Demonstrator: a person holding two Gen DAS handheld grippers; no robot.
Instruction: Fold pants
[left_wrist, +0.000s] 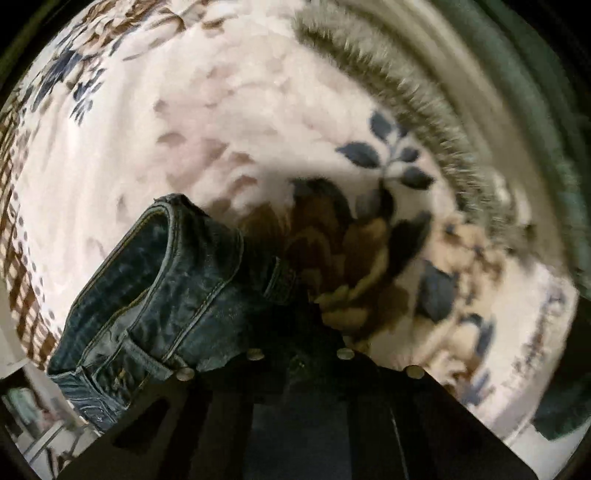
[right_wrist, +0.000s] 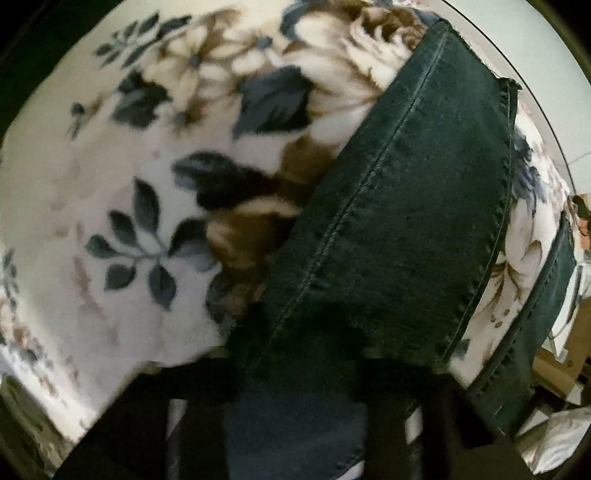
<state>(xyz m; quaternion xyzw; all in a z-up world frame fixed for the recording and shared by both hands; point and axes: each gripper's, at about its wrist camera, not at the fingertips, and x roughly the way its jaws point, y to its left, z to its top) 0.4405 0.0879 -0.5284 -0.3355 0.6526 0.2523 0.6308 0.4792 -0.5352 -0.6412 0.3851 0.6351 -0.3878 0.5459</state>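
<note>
Your left gripper (left_wrist: 295, 332) and right gripper (right_wrist: 295, 350) each clench the dark blue denim pants (right_wrist: 399, 221), lifted over the fluffy white floral blanket (left_wrist: 221, 129) at lower centre; folding looks barely begun.

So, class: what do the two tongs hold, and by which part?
Both hold the jeans: the left tongs by the waistband, the right tongs apparently by a leg, near its seam.

Dark blue denim pants (left_wrist: 162, 280) are hanging above a floral blanket: waistband end with belt loops and yellow stitching is showing in the left view; a leg (right_wrist: 399, 221), hem uppermost, is stretching across the right view.
</note>
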